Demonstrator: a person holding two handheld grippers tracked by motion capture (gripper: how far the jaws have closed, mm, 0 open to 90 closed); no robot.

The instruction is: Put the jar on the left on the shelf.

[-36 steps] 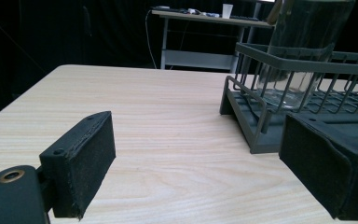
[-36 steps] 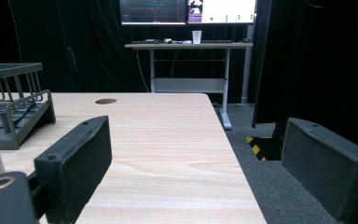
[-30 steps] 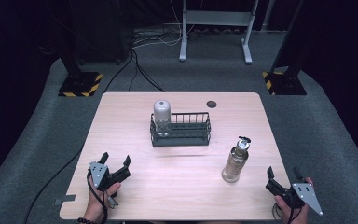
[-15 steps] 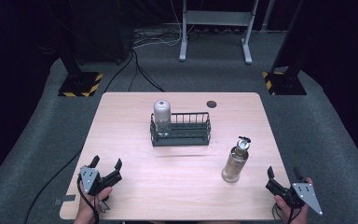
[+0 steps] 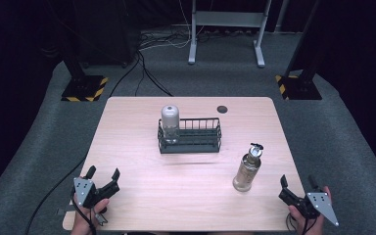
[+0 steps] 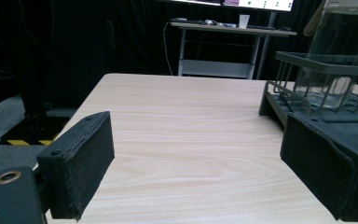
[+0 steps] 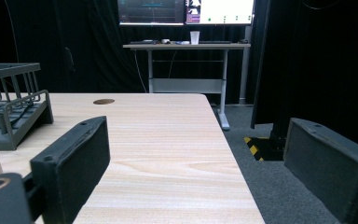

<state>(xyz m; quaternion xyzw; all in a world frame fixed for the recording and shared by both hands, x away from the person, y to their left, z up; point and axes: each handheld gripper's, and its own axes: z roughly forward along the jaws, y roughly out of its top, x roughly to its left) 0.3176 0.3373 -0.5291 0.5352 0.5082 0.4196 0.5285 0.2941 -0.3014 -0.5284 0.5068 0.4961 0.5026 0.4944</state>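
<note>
A: The left gripper (image 5: 102, 177) rests at the near left corner of the table (image 5: 127, 127). Its jaws have just been opening and now they stand spread, with nothing between them, just bare wood. The right gripper (image 5: 296, 184) is at the near right edge; its jaws have also just been opening, and they too are apart and empty.

B: So which thing comes first, in your opinion?

A: I think the amber bottle (image 5: 247, 169). It stands upright on the table, near the right gripper and a little in front of it toward the middle. It has a dark pump cap on top. The wire basket (image 5: 191, 137) is farther, in the middle of the table, and it already holds a clear bottle with a white cap (image 5: 170, 123) at its left end.

B: How should the right hand take it well?

A: I would approach level, with the jaws wide, and close on the body of the bottle, not on the pump cap. It is tall and narrow, so a push from one pad only can tip it. Both pads should meet the glass together.

B: And the left hand?

A: It can stay near the basket to steady it, because a light wire basket may slide when a bottle comes in. The free place is at the right part of the basket.
</note>
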